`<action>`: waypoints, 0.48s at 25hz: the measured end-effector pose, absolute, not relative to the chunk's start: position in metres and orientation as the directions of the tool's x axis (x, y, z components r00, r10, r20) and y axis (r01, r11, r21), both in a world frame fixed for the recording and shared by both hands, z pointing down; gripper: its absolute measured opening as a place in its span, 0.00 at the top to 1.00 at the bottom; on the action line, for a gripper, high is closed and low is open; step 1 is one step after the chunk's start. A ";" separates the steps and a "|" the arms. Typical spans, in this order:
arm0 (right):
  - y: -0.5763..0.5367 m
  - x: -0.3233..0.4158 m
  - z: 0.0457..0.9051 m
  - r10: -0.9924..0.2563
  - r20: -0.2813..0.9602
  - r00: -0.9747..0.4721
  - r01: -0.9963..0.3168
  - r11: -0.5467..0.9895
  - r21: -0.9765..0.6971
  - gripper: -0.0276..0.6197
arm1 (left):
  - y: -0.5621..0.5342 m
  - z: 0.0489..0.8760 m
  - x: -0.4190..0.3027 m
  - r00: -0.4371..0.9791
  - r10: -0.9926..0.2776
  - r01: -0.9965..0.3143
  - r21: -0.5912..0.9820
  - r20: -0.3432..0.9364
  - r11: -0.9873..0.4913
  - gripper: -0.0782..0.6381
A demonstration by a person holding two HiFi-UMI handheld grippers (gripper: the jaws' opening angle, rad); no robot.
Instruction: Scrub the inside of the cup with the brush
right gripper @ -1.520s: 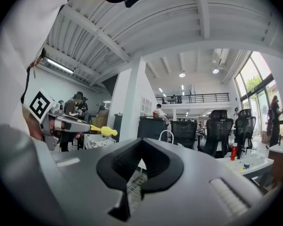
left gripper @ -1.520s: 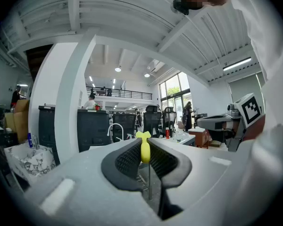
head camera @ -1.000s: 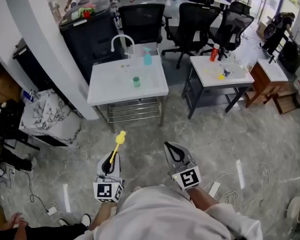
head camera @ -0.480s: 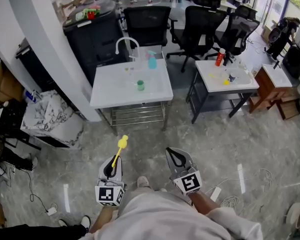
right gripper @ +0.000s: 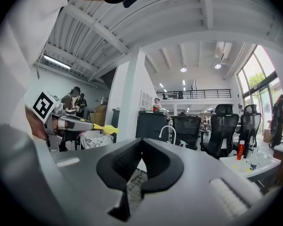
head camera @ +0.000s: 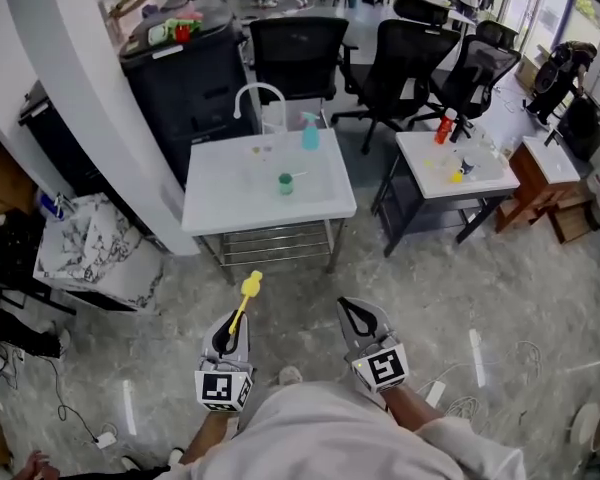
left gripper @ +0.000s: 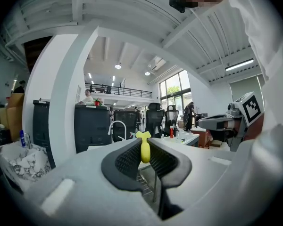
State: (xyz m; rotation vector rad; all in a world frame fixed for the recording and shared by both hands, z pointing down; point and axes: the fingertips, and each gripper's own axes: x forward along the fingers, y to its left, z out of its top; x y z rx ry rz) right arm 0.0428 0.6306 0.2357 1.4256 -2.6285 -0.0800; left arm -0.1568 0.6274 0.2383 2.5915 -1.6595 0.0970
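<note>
Between the jaws of my left gripper (head camera: 224,334): brush (head camera: 247,290), clamped. Right gripper (head camera: 357,317): jaws together, nothing held. Well ahead of both: cup (head camera: 285,183), on table (head camera: 220,206). Step, I judge: approach. Next: reach the table, part right jaws for the cup.

1. Cup (head camera: 285,183) on the surface (head camera: 220,208), near its middle.
2. Faucet (head camera: 258,96) and spray bottle (head camera: 309,134) at the far edge, bottle to the right.
3. Chairs (head camera: 300,48) behind the surface.
4. Left gripper (head camera: 230,321) and right gripper (head camera: 351,312) side by side before the surface, well apart from it.
5. Brush (head camera: 248,290) between the left jaws, pointing toward the surface.
</note>
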 end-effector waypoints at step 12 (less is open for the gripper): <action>0.562 0.010 0.234 -0.845 0.110 -0.524 -0.834 0.535 0.133 0.95 | 0.557 0.250 -0.187 0.423 -0.901 -0.906 0.024 0.095 -0.423 0.84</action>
